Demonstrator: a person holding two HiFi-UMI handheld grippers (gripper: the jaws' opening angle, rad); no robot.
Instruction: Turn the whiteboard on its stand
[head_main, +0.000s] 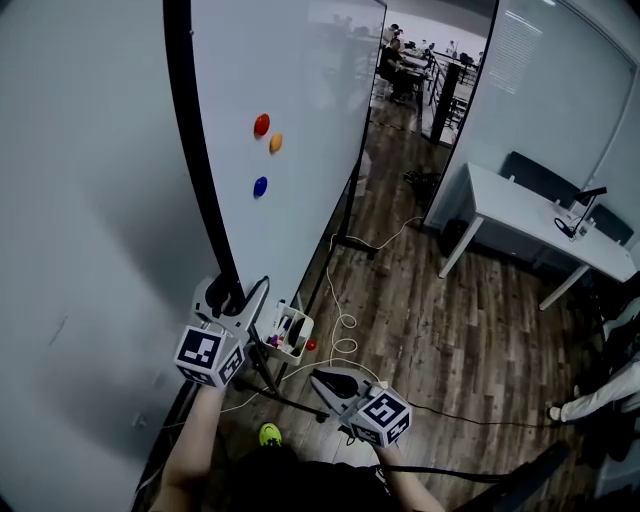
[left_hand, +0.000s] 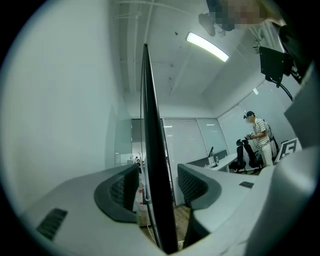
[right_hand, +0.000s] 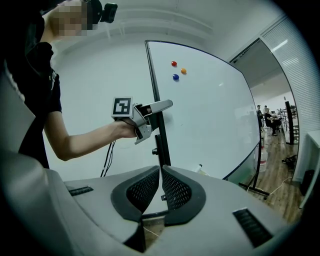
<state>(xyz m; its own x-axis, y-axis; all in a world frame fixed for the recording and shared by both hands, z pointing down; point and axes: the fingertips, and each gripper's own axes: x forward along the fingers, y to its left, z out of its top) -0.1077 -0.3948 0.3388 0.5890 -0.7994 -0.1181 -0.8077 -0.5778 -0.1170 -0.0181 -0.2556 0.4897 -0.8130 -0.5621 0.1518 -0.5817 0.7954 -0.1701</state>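
- Grey wall (head_main: 80, 220) fills the left of the head view. The whiteboard (head_main: 300, 100) stands just beside it, upright on its stand, seen almost edge-on and running away from the person.
- The black frame edge (head_main: 203, 170) is the board's near side, next to the wall.
- The left gripper (head_main: 238, 292) sits at that edge, low on the board. Its jaws are wide, one on each side of the edge. The left gripper view shows a gap between each pad (left_hand: 122, 192) and the edge, so there is no clamp.
- On the board face, the red magnet (head_main: 261, 124) and orange magnet (head_main: 275, 142) sit close together, with the blue magnet (head_main: 260, 186) below them.
- The marker tray (head_main: 293, 335) is at the board's lower edge, just right of the left gripper.
- The right gripper (head_main: 322, 378) is lower and further right, clear of the board, over the wood floor (head_main: 450, 320). Its jaws are together with the tips nearly touching and nothing between them.
- A white cable (head_main: 343, 318) loops on the floor near the stand's foot.
- The white desk (head_main: 545, 225) is at far right, well apart from the board.
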